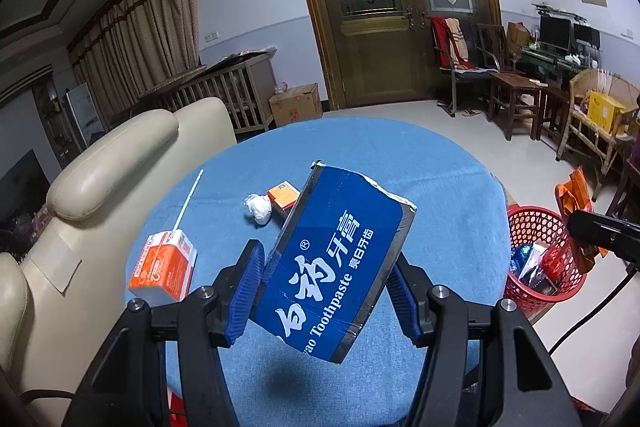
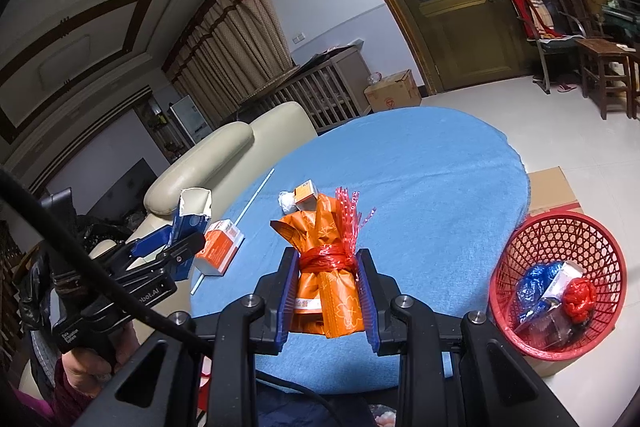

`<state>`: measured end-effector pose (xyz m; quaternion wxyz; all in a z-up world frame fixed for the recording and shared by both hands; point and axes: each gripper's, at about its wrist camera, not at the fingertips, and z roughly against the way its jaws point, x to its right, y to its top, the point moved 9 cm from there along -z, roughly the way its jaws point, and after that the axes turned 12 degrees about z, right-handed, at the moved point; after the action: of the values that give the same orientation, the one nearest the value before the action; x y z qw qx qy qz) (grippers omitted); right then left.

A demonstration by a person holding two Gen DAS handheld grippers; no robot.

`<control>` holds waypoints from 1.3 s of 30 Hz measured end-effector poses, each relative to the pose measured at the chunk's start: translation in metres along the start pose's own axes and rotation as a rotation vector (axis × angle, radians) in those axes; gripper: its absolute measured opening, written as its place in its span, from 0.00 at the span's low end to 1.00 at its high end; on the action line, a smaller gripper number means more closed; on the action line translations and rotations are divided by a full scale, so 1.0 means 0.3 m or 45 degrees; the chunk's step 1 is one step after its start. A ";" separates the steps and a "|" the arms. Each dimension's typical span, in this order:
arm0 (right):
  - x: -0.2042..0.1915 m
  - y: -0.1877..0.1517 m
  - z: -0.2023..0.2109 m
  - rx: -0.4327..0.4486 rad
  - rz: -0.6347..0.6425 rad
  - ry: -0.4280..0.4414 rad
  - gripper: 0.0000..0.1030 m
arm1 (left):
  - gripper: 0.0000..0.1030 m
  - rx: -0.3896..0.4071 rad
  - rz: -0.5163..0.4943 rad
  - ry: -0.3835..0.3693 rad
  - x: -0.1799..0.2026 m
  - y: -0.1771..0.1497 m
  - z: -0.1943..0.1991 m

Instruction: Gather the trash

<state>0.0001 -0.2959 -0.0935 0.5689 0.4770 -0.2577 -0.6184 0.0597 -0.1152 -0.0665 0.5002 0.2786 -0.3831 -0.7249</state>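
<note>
Blue-clothed round table (image 1: 440, 187), living room, ornate door behind. Left gripper (image 1: 326, 291) clamps a blue box (image 1: 336, 259) reading "Toothpaste"; right gripper (image 2: 326, 297) pinches an orange wrapper bundle (image 2: 326, 267).

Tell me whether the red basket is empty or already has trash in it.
Not empty. The red basket holds a crumpled blue wrapper, a red bag wad and a pale carton, filling only its bottom.

**Clearance over the blue table**

Round blue-clothed table (image 2: 420, 167): far and right parts bare, open passage. Left-centre cluttered: orange-and-white carton (image 1: 164, 265), thin white stick (image 1: 188, 199), crumpled white wad (image 1: 259, 207), small orange box (image 1: 283, 195). Cream leather sofa (image 1: 100, 187) hems the left edge. Red mesh plastic basket (image 2: 558, 283) sits off the right edge, mouth unobstructed, partly filled.
</note>
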 end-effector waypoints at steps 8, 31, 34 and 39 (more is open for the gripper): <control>0.038 -0.017 0.017 0.012 -0.045 0.003 0.30 | 0.60 -0.012 -0.056 0.003 0.049 -0.003 -0.018; 0.114 -0.046 0.079 0.031 -0.156 -0.010 0.30 | 0.60 -0.041 -0.188 -0.015 0.181 -0.018 -0.070; 0.126 -0.051 0.086 0.033 -0.168 -0.013 0.30 | 0.60 -0.047 -0.200 -0.023 0.192 -0.025 -0.075; 0.143 -0.054 0.105 0.044 -0.198 -0.016 0.30 | 0.60 -0.057 -0.229 -0.028 0.219 -0.031 -0.083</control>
<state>-0.0309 -0.3402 -0.1073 0.5092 0.5014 -0.2341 -0.6591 0.0520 -0.1818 -0.0893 0.4348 0.2924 -0.3456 -0.7785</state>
